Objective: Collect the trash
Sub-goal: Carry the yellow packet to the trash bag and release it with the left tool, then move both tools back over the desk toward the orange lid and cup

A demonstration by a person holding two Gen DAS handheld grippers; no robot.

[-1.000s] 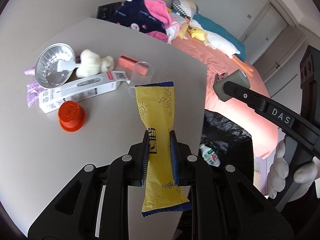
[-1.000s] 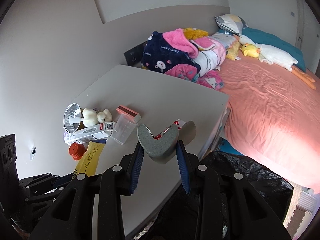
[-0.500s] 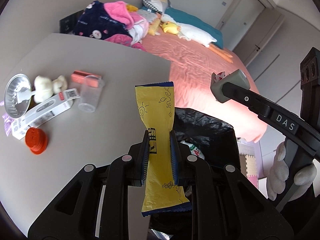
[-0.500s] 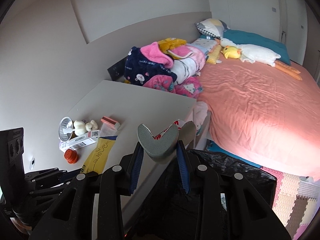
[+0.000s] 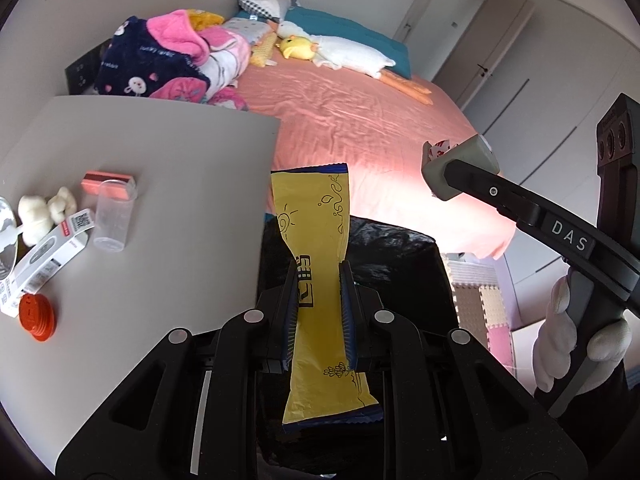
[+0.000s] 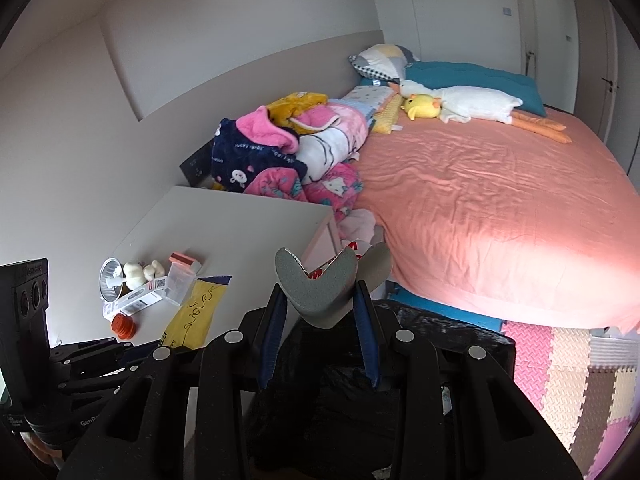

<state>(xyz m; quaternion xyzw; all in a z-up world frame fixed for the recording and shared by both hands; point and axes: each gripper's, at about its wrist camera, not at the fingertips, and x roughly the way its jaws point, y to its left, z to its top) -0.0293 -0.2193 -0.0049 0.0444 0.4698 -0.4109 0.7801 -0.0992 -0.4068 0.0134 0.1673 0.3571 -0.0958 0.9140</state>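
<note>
Yellow foil is what the left tongs [image 5: 319, 316] are pinching: a long yellow wrapper [image 5: 320, 280] with blue crimped ends, clamped across its middle between the two blue pads, its upper end standing above the tips and its lower end hanging under them. The right tongs [image 6: 318, 320] are likewise clamped on a folded grey wrapper [image 6: 316, 292] with red print showing inside the fold. Both pieces of trash are now hanging over the black bin bag [image 5: 384, 256] that is standing between the counter [image 5: 160, 168] and the bed [image 5: 360, 128], rather than over the counter top.

Compared with a second ago, the left view has swung away from the counter: then the yellow wrapper was framed against the grey surface with only a corner of the bag showing, and now the dark bag is filling the space behind and beneath it. In the right view the bag's mouth is also spreading wider under the fingers, and the counter is sliding off to the left. Neither grip has changed.

That suggests the carry is nearly done and the release is the step at hand. Left behind on the counter are a clear plastic cup [image 5: 113, 216], a white carton [image 5: 44, 256], an orange cap [image 5: 38, 316] and a pink box [image 5: 108, 179], so more collecting likely remains.
</note>
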